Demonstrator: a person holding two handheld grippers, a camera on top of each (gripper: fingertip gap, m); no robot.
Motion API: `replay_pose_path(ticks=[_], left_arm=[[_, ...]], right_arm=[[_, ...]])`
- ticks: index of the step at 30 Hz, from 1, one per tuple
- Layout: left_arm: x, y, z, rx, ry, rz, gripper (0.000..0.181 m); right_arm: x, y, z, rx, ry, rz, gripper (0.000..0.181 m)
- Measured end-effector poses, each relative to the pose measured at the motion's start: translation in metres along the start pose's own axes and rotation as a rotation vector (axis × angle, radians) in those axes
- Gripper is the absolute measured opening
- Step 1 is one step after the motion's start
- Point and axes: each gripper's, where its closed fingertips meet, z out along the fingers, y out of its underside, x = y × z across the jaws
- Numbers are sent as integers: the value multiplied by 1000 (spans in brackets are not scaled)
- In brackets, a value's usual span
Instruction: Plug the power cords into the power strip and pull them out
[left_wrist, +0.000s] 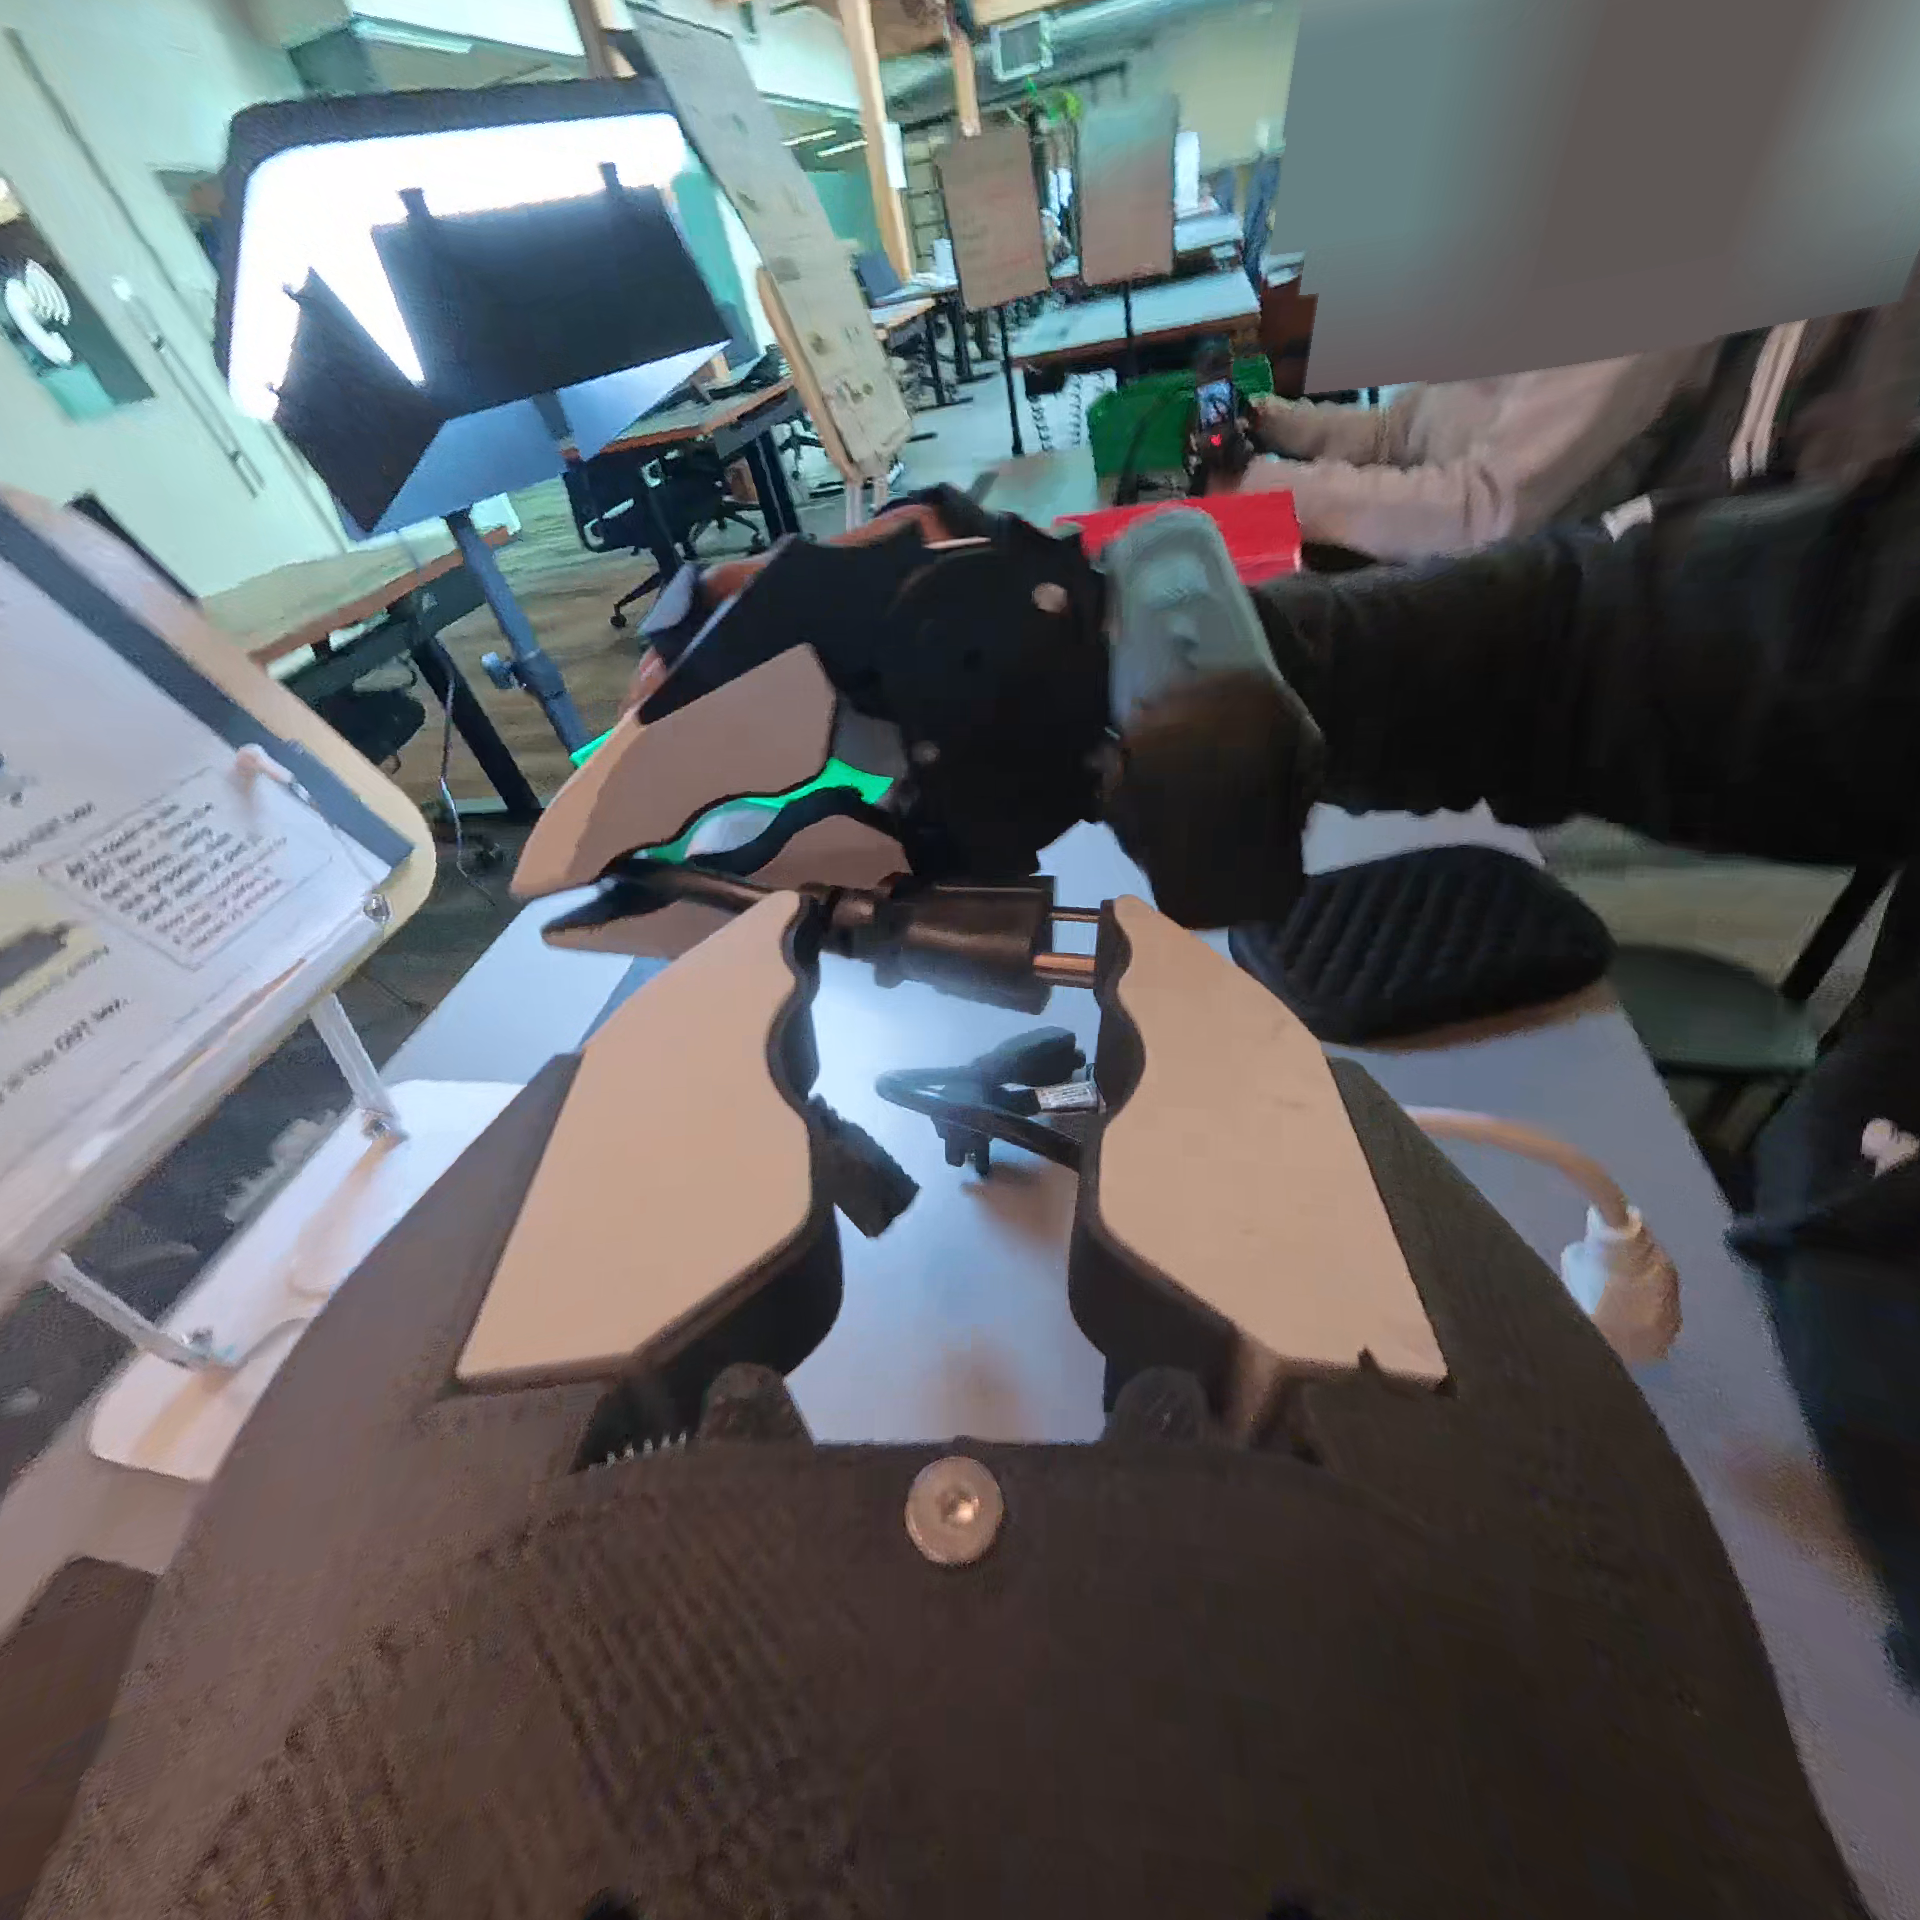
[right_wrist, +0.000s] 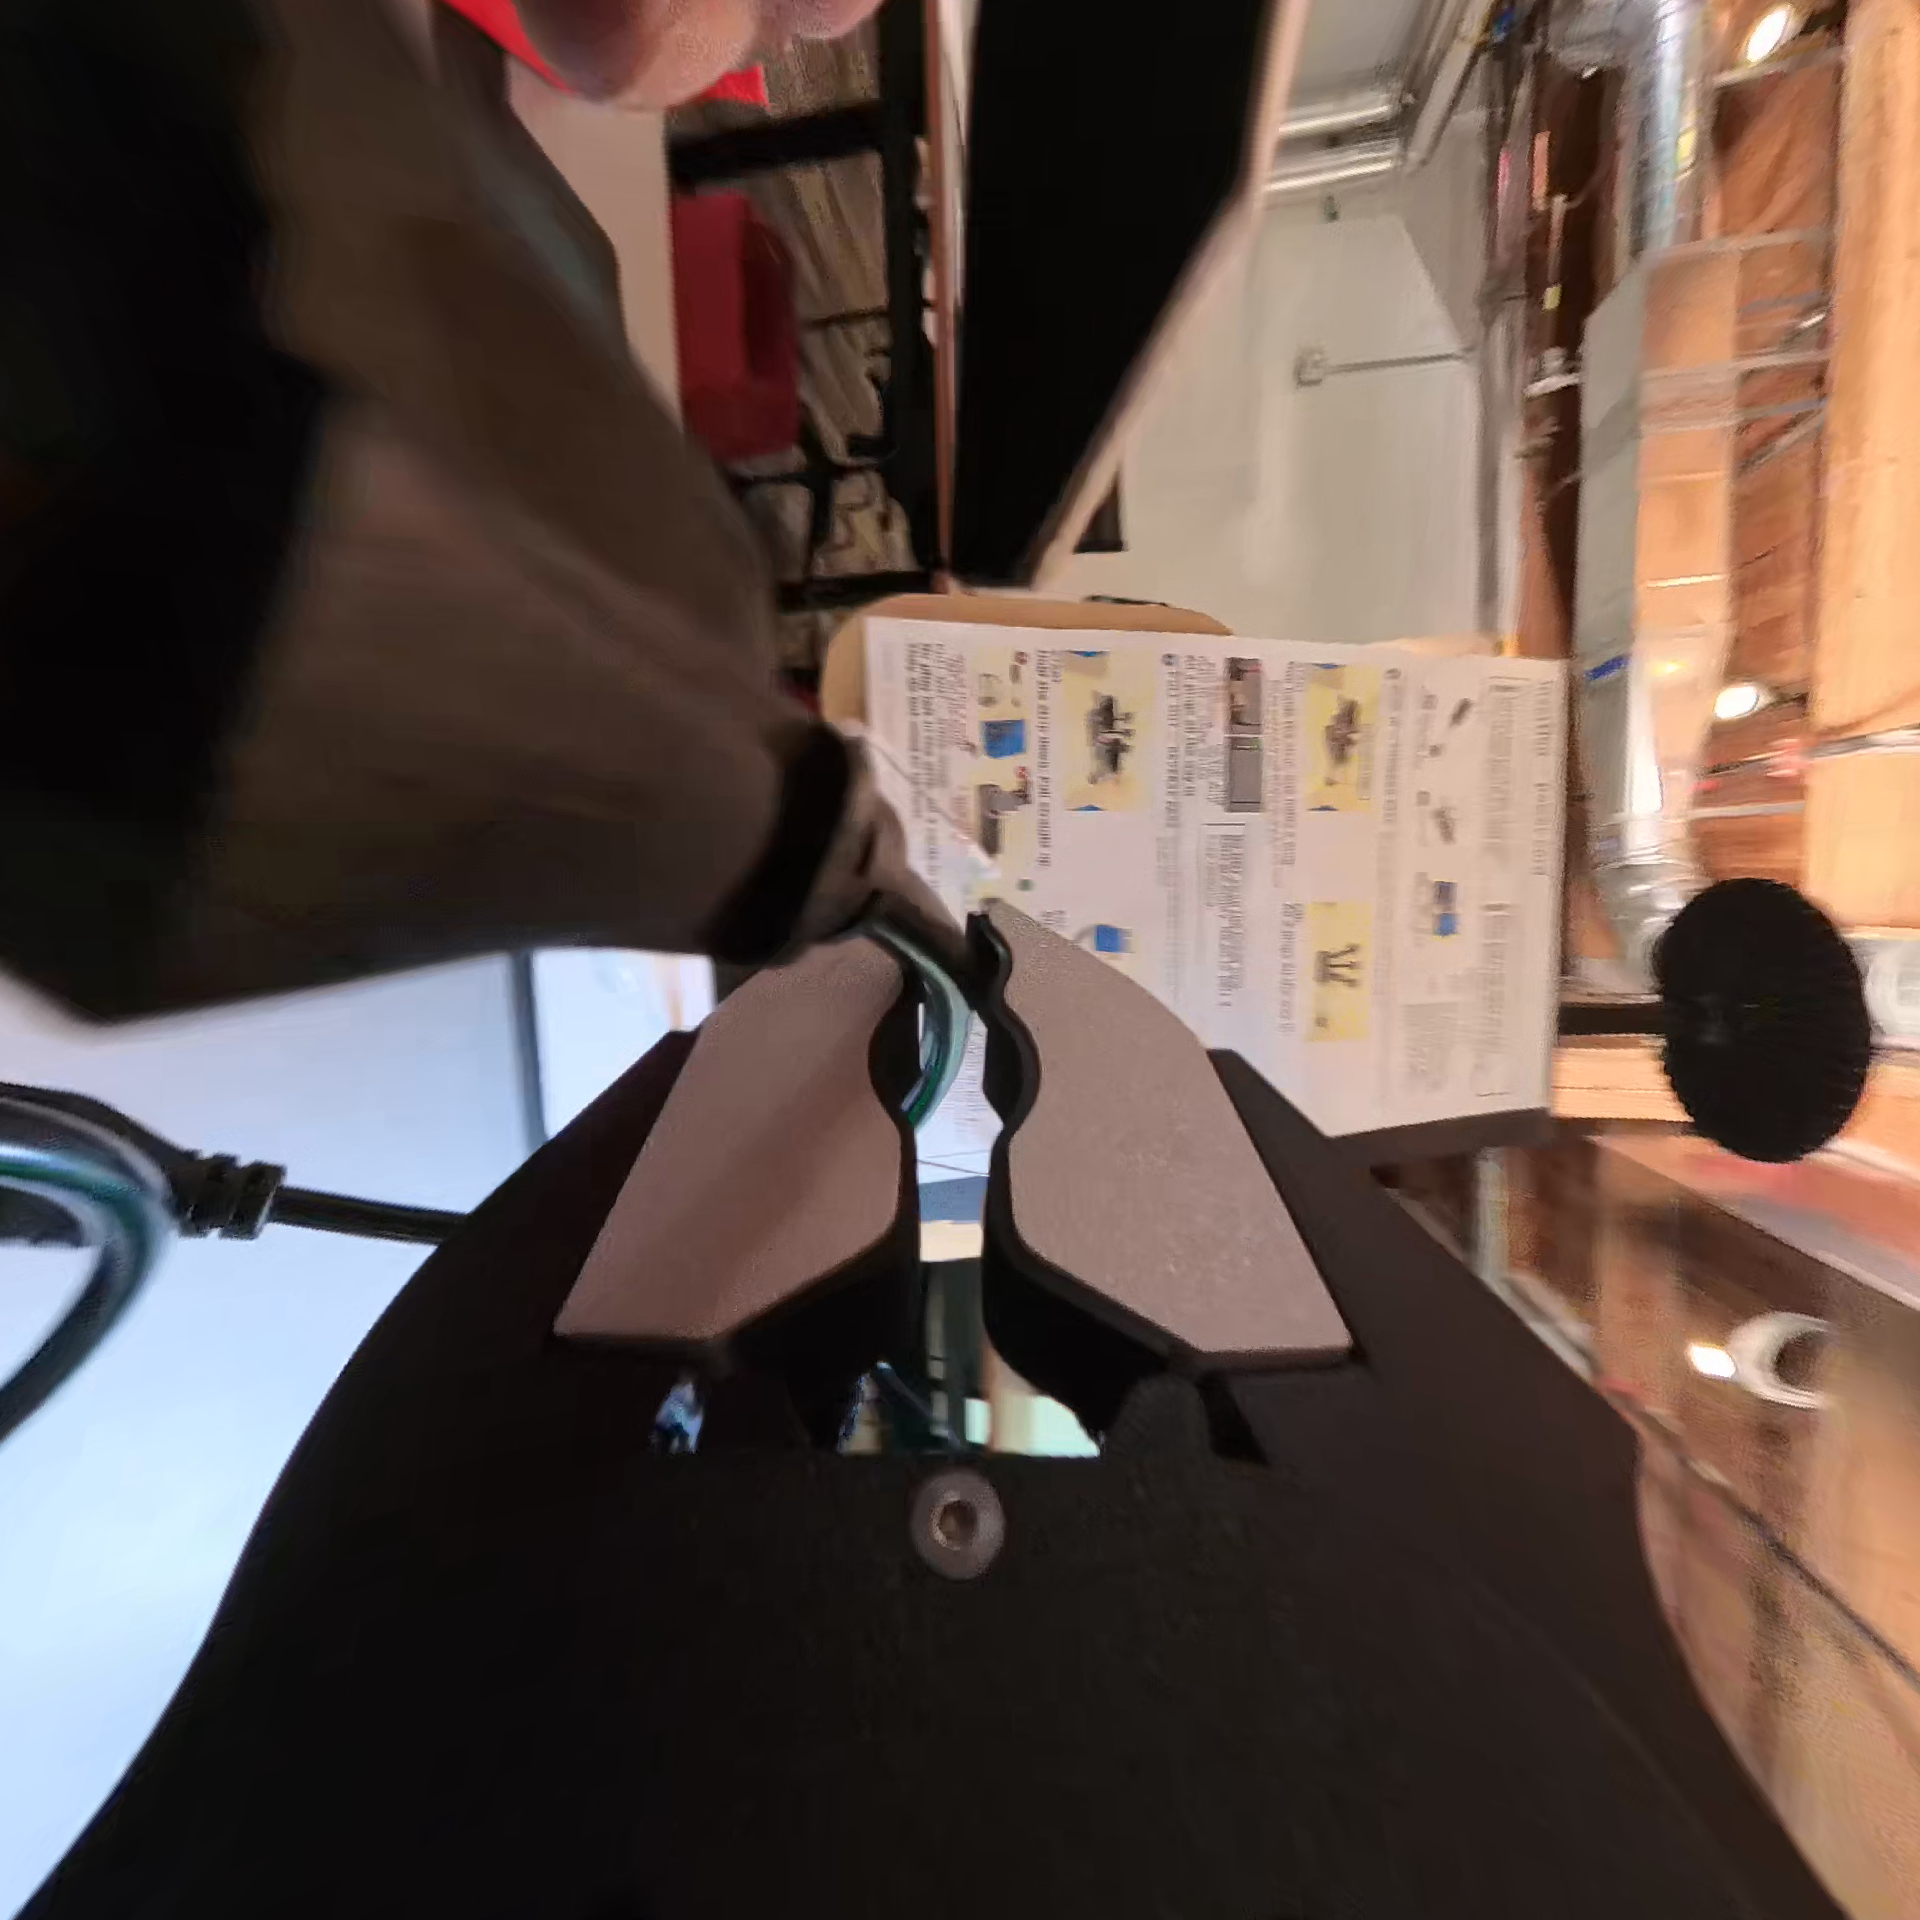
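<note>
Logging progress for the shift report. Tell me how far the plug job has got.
Done: nothing shows as plugged in, and no strip socket is clearly in view. In hand: the right claw pinches a black cord, and its plug hangs between the left claw tips, grip unclear. Left: a second black cord lies loose on the table; plugging and pulling out remain.

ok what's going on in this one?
A person is working two handheld grippers over a dark table. The right gripper is pinched on a black cord, and its plug sits crosswise between the tips of the left gripper; whether it is clamped is unclear. Another black plug and a white plug lie loose. No power strip is in view.
</note>
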Motion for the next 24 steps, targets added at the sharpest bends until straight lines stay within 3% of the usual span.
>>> replay_pose_path(ticks=[3, 8, 16, 19, 24], left_arm=[[11, -2, 0, -15, 3, 126, 52], [11, 3, 9, -105, -110, 295, 56], [-10, -13, -4, -65, -376, 571, 28], [-16, -23, -18, -24, -409, 544, 27], [-27, -49, -45, 177, -428, 368, 27]], right_arm=[[-12, 3, 0, 13, -98, 87, 6], [-27, -7, -1, 38, -241, 201, 5], [-35, -22, 4, 60, -351, 344, 6], [-25, -29, 0, 154, -365, 438, 6], [5, -47, -11, 334, -276, 684, 13]])
